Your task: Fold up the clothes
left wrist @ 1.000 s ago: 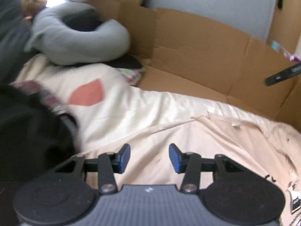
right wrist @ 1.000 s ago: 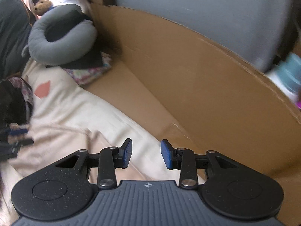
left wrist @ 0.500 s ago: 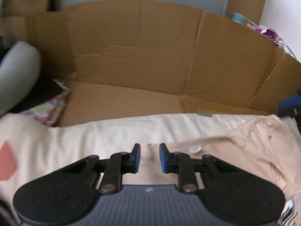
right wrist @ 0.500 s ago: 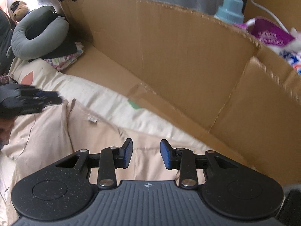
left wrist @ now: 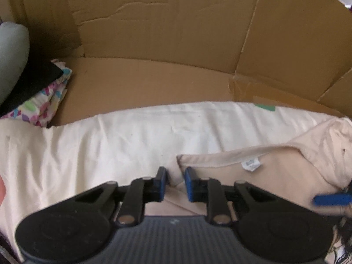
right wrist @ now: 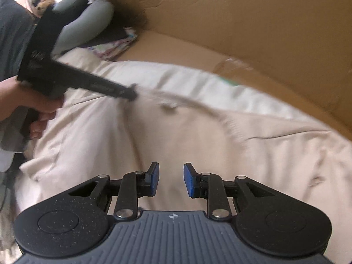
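Observation:
A beige garment lies spread on a cream sheet, with a white label near its top edge. My left gripper is at the garment's left corner. Its jaws are closing, and a fold of the beige cloth is pinched between the blue pads. In the right wrist view the left gripper pulls the garment's edge taut, with a hand on its grip. My right gripper hovers low over the middle of the garment. Its jaws are narrowing and nothing is gripped between them.
A tall cardboard wall and floor flap run along the far side of the sheet. At the left are a grey neck pillow, a black cloth, a colourful patterned cloth and a stuffed toy.
My left gripper swung right from the pillow side to the garment's corner and narrowed its jaws onto the cloth. My right gripper dropped toward the garment and its jaws narrowed slightly.

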Demonstrator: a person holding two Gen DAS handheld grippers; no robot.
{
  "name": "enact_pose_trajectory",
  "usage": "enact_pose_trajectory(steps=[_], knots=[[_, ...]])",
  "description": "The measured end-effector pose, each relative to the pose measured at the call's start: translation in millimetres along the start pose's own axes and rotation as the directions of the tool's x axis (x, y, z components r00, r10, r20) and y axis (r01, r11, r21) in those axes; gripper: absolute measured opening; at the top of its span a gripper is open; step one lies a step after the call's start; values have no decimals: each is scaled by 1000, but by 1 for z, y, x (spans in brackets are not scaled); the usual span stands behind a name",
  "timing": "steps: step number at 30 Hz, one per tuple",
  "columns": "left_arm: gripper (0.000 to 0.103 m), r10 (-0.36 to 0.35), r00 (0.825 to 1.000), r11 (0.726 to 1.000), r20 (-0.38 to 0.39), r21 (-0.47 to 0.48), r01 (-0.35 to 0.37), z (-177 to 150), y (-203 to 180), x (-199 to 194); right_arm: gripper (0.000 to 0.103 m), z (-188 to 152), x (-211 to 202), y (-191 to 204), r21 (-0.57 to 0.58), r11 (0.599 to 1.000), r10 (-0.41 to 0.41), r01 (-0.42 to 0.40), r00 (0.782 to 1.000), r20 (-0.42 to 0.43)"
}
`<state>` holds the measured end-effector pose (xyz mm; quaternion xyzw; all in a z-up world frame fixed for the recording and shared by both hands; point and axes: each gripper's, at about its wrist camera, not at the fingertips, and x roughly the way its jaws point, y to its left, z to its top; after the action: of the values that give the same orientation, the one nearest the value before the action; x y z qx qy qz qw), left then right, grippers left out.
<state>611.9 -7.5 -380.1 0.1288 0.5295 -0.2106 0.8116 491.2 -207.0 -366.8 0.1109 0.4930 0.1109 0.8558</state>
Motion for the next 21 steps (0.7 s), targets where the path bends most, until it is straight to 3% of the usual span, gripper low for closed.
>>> enact_pose_trajectory(steps=[5, 12, 13, 14, 15, 21], knots=[[5, 8, 1000, 999, -16, -33, -9, 8, 2, -7, 32, -3, 7, 9, 10, 997, 74, -74, 997, -6], [4, -52, 999, 982, -7, -184, 50, 19, 20, -13, 31, -10, 25, 13, 4, 997, 78, -78, 994, -72], [4, -62, 998, 977, -4, -204, 59, 20, 22, -12, 21, -9, 25, 12, 13, 996, 88, -87, 994, -72], [4, -71, 997, 971, 0, -228, 69, 20, 24, -11, 5, -8, 24, 13, 18, 996, 92, -91, 993, -75], [4, -81, 997, 965, 6, -250, 80, 21, 27, -10, 0, -8, 23, 13, 22, 995, 96, -94, 992, -78], [3, -140, 988, 913, 65, -378, 154, 19, 39, -7, 0, -10, 0, 22, 65, 989, 134, -133, 991, -19]])
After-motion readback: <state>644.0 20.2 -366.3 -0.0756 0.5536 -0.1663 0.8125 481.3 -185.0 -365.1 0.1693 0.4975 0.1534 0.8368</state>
